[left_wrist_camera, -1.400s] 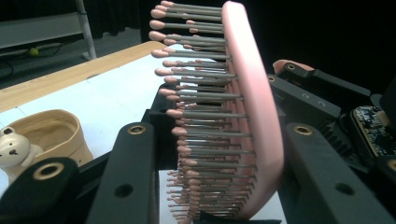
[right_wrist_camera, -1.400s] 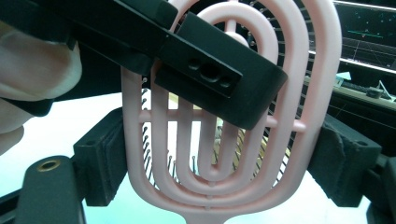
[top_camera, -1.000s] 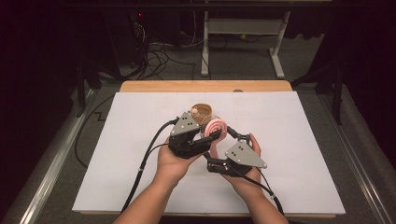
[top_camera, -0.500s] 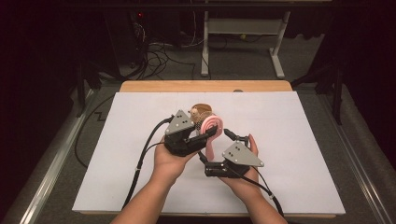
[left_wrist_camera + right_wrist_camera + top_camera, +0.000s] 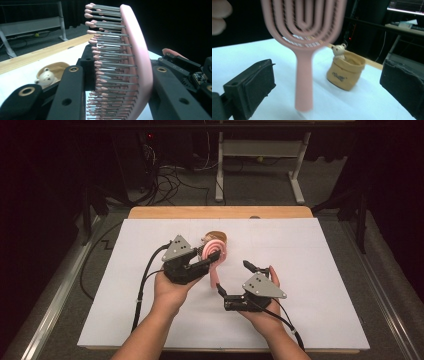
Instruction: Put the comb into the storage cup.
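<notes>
My right gripper is standing wide, jaws having just been opening, nothing between the pads; the handle hangs ahead of them. My left gripper is clamping the pink brush by its head, bristles against one jaw, holding it upright above the white table. I'm judging the brush light and stiff, smooth plastic, a bit slippery; the handle is the place to grab. Farther back, a tan pouch with a small bear is sitting on the table.
</notes>
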`<action>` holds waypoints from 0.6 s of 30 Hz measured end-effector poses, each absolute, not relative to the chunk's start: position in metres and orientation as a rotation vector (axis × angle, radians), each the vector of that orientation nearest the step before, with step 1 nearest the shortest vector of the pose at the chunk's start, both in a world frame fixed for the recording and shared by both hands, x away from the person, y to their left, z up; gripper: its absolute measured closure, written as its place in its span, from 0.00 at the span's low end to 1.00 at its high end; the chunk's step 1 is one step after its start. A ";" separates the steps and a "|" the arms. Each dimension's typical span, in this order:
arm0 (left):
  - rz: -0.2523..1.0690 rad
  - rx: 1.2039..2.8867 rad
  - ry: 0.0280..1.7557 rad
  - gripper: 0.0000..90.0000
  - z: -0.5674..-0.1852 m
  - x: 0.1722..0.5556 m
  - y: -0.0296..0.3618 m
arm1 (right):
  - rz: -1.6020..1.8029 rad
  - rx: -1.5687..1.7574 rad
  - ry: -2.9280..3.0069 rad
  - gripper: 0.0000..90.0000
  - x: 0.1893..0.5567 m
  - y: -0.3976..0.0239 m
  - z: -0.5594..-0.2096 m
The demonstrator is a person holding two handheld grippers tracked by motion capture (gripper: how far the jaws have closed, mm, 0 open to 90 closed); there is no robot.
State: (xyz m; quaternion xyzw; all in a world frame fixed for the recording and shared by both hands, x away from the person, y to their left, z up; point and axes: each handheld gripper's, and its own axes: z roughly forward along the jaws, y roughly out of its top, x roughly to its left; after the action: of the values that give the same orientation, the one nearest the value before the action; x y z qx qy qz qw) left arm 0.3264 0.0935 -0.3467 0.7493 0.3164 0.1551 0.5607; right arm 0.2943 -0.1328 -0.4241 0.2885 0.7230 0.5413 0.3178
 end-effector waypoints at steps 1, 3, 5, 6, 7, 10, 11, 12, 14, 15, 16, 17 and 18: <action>0.371 1.764 0.747 0.70 -0.347 0.327 0.096 | 1.420 0.769 1.905 0.00 0.295 -0.135 -0.425; 0.375 1.749 0.754 0.70 -0.347 0.328 0.102 | 1.409 0.788 1.907 0.00 0.296 -0.140 -0.427; 0.385 1.746 0.756 0.70 -0.348 0.328 0.107 | 1.400 0.807 1.898 0.00 0.298 -0.147 -0.429; 0.390 1.746 0.758 0.70 -0.348 0.328 0.108 | 1.393 0.824 1.901 0.00 0.299 -0.151 -0.430; 0.391 1.743 0.762 0.70 -0.348 0.329 0.110 | 1.390 0.834 1.901 0.00 0.300 -0.154 -0.430; 0.399 1.733 0.769 0.70 -0.348 0.329 0.117 | 1.370 0.866 1.898 0.00 0.302 -0.164 -0.434; 0.399 1.726 0.772 0.70 -0.348 0.329 0.120 | 1.361 0.870 1.899 0.00 0.302 -0.167 -0.435; 0.402 1.726 0.774 0.70 -0.348 0.330 0.122 | 1.352 0.872 1.895 0.00 0.301 -0.172 -0.436; 0.408 1.724 0.782 0.70 -0.349 0.330 0.125 | 1.334 0.884 1.895 0.00 0.301 -0.180 -0.439; 0.409 1.726 0.784 0.70 -0.349 0.331 0.127 | 1.320 0.890 1.898 0.00 0.301 -0.183 -0.440; 0.414 1.723 0.788 0.70 -0.349 0.331 0.129 | 1.314 0.898 1.899 0.00 0.301 -0.187 -0.441; 0.417 1.717 0.793 0.70 -0.349 0.332 0.132 | 1.304 0.908 1.899 0.00 0.301 -0.192 -0.443; 0.417 1.712 0.793 0.70 -0.348 0.332 0.134 | 1.298 0.921 1.900 0.00 0.301 -0.198 -0.444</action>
State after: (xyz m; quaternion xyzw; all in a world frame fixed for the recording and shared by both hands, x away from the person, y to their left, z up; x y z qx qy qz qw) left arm 0.3317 0.1337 -0.3485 0.7290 0.3376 0.1775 0.5683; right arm 0.3014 -0.1982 -0.4440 0.3515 0.7247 0.4953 0.3256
